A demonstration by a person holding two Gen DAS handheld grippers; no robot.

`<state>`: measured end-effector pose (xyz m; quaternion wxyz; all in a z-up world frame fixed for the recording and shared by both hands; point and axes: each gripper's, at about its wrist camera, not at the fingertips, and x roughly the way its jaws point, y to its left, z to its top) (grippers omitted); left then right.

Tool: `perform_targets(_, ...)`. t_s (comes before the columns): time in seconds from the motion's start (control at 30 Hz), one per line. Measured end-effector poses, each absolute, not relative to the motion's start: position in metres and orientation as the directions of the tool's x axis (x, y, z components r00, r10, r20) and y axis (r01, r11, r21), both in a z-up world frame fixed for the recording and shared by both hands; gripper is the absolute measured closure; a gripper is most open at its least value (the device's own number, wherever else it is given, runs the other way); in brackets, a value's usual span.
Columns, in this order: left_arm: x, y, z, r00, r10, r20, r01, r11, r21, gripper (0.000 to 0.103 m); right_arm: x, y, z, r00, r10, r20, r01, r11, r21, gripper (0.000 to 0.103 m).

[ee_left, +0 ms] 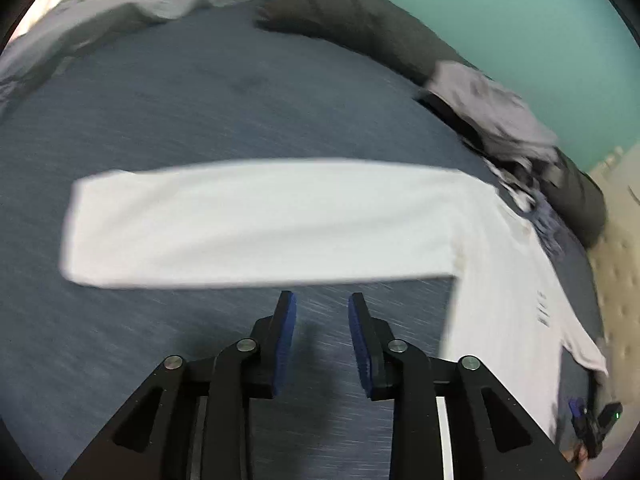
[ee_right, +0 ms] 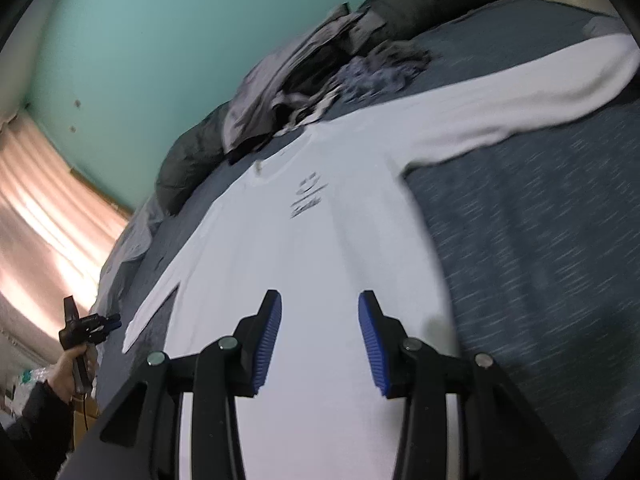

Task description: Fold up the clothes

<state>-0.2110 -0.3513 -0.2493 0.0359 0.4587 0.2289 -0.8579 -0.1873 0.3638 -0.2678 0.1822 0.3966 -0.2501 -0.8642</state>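
Note:
A white long-sleeved shirt (ee_right: 304, 240) lies flat on the blue bedspread (ee_right: 540, 260), with small dark print on its chest. One sleeve (ee_left: 260, 224) stretches straight out to the left across the bed. My left gripper (ee_left: 322, 300) hovers over bare bedspread just in front of that sleeve, jaws apart with nothing between them. It also shows small at the left of the right wrist view (ee_right: 108, 322), held by a hand (ee_right: 74, 364). My right gripper (ee_right: 320, 296) hangs above the shirt's lower body, open and empty.
A heap of grey and dark clothes (ee_right: 312, 76) lies beyond the shirt's collar, against a long dark pillow (ee_left: 352, 20). Lighter grey fabric (ee_left: 120, 8) lies at the far left of the bed. Behind are a teal wall (ee_right: 160, 40), a pink curtain (ee_right: 48, 216) and a beige padded headboard (ee_left: 616, 248).

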Motion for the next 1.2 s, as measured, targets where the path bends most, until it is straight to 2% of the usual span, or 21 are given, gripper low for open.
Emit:
perform_targets(0.07,-0.212,-0.317,-0.252,-0.576,0.193,-0.794,0.228,-0.895,-0.383,0.061,-0.192,0.388,-0.254,-0.632,-0.470,-0.617,0.092,-0.836,0.542,0.060)
perform_targets(0.2,-0.225,-0.252,-0.268,-0.556,0.262,-0.789,0.135,-0.908,-0.397,0.060,-0.202,0.453,-0.222,-0.660,-0.344,-0.667,0.010,-0.893,0.450,0.057)
perform_targets(0.5,-0.220,-0.183,-0.298,-0.512,0.280,-0.812,0.073,-0.928,-0.366,0.058,-0.243,0.596,-0.153,-0.696,-0.081,-0.714,-0.206,-0.930,0.305,0.055)
perform_targets(0.77,-0.215,-0.161,-0.312,-0.498,0.265,-0.826,0.067,-0.938,-0.341,0.052,-0.290,0.661,-0.163,-0.596,0.049,-0.801,-0.355,-0.911,0.209,0.050)
perform_targets(0.87,-0.214,-0.158,-0.317,-0.497,0.255,-0.830,0.068,-0.941,-0.330,0.051,-0.298,0.678,-0.171,-0.587,0.024,-0.809,-0.361,-0.903,0.234,0.050)
perform_targets(1.03,-0.211,-0.155,-0.325,-0.487,0.251,-0.836,0.086,-0.939,-0.332,0.046,-0.315,0.700,-0.180,-0.527,0.079,-0.846,-0.404,-0.899,0.168,0.048)
perform_targets(1.13,-0.210,-0.150,-0.326,-0.488,0.234,-0.841,0.080,-0.947,-0.310,0.042,-0.326,0.712,-0.186,-0.504,0.081,-0.860,-0.429,-0.888,0.168,0.041)
perform_targets(1.2,-0.209,-0.149,-0.326,-0.495,0.231,-0.838,0.085,-0.946,-0.312,0.040,-0.332,0.716,-0.191,-0.483,0.086,-0.871,-0.436,-0.887,0.154,0.041)
